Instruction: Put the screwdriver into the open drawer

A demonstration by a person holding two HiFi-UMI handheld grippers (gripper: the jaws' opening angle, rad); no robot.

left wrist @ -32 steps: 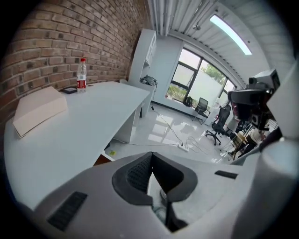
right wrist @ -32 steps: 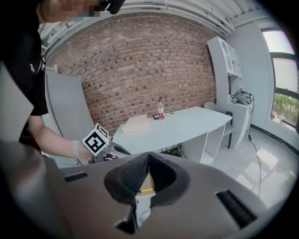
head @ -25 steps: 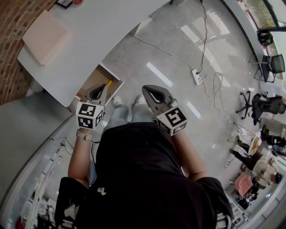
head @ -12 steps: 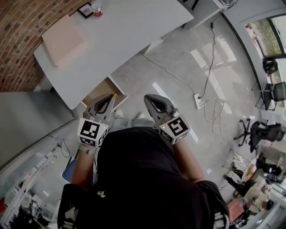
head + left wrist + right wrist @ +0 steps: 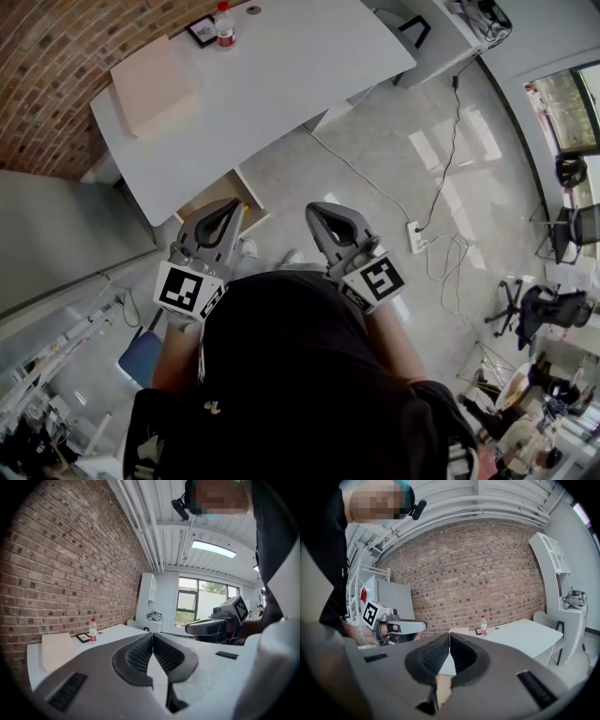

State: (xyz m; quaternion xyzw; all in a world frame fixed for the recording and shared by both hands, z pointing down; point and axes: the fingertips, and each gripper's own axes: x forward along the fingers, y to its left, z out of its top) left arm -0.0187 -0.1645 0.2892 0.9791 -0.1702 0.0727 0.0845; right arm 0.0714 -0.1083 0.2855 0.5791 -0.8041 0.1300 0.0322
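Note:
The open drawer (image 5: 253, 195) juts out from under the white table (image 5: 281, 84); my left gripper covers most of its tan inside. I see no screwdriver in any view at this moment. My left gripper (image 5: 232, 202) hangs over the drawer, jaws shut and empty; in its own view the pads (image 5: 140, 654) meet with nothing between them. My right gripper (image 5: 315, 207) is held beside it over the floor, also shut and empty, as its own view (image 5: 449, 638) shows. Each gripper sees the other: the right gripper (image 5: 213, 626) and the left gripper (image 5: 401, 626).
On the table stand a flat cardboard box (image 5: 152, 82), a red-labelled bottle (image 5: 223, 23) and a small framed picture (image 5: 203, 33). A brick wall (image 5: 66, 56) backs the table. A power strip (image 5: 413, 234) with cables lies on the glossy floor to the right.
Both grippers have risen and levelled out, still shut. The yellow screwdriver handle seen in the drawer earlier is now hidden behind the left gripper. More of the tabletop shows.

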